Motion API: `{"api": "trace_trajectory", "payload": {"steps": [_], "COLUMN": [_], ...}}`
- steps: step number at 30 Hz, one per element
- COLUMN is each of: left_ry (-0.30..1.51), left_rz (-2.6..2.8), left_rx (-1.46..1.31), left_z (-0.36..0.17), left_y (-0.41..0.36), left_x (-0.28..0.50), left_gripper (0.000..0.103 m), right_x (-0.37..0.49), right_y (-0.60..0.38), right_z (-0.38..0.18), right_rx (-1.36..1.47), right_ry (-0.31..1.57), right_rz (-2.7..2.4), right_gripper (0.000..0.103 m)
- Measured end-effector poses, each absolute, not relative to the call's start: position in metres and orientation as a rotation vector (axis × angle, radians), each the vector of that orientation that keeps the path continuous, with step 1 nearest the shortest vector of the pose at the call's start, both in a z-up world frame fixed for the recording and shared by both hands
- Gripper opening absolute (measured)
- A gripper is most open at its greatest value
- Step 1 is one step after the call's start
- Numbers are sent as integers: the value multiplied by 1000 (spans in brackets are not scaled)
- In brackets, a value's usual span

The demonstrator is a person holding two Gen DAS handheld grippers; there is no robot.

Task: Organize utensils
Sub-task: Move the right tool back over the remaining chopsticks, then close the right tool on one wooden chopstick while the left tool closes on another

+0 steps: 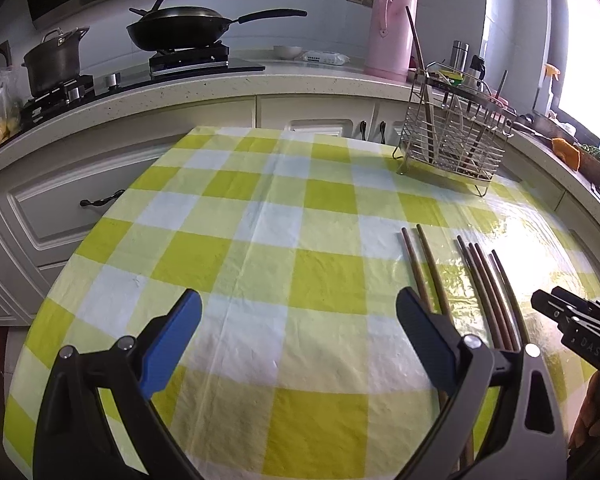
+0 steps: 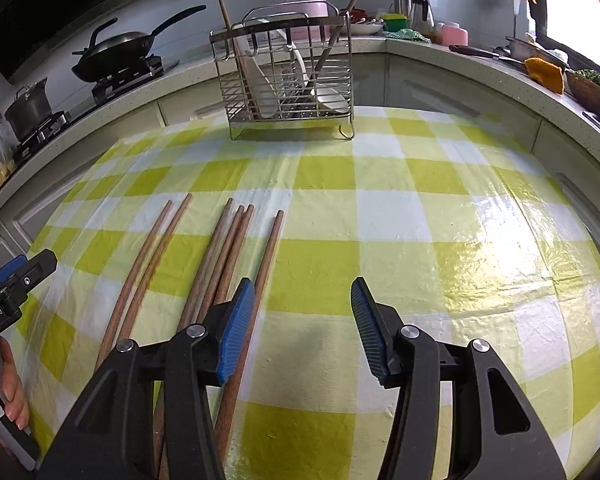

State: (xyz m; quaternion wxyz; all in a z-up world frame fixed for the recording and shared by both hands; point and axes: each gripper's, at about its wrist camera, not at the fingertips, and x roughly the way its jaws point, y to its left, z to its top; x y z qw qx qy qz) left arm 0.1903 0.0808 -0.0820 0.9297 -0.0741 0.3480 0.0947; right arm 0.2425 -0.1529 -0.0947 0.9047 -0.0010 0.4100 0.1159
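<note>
Both tongs stood wide, holding nothing: my left gripper [image 1: 299, 330] over bare tablecloth [image 1: 260, 220], my right gripper [image 2: 303, 316] beside 6 chopsticks [image 2: 236, 248].

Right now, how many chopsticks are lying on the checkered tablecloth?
6 chopsticks lie on the tablecloth: two side by side at the left, three bunched in the middle, one beside the right gripper's left finger. Their near ends are hidden under the gripper.
</note>
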Motion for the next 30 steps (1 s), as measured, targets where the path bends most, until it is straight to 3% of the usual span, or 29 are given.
{"api": "trace_trajectory", "payload": {"steps": [18,26,30], "left_ry": [737,740,749], "left_rz": [189,189,186], "left_rx": [-149,-149,-159], "left_z": [-89,-89,-91], "left_y": [81,82,83], "left_x": [193,192,193], "left_gripper": [95,95,95], "right_x": [255,258,253], "right_y": [-124,-126,-125], "right_z": [-106,-106,-106], "right_rx": [-71,-105,-135], "right_ry": [912,905,899], "right_rz": [252,223,216], "right_gripper": [48,25,23]}}
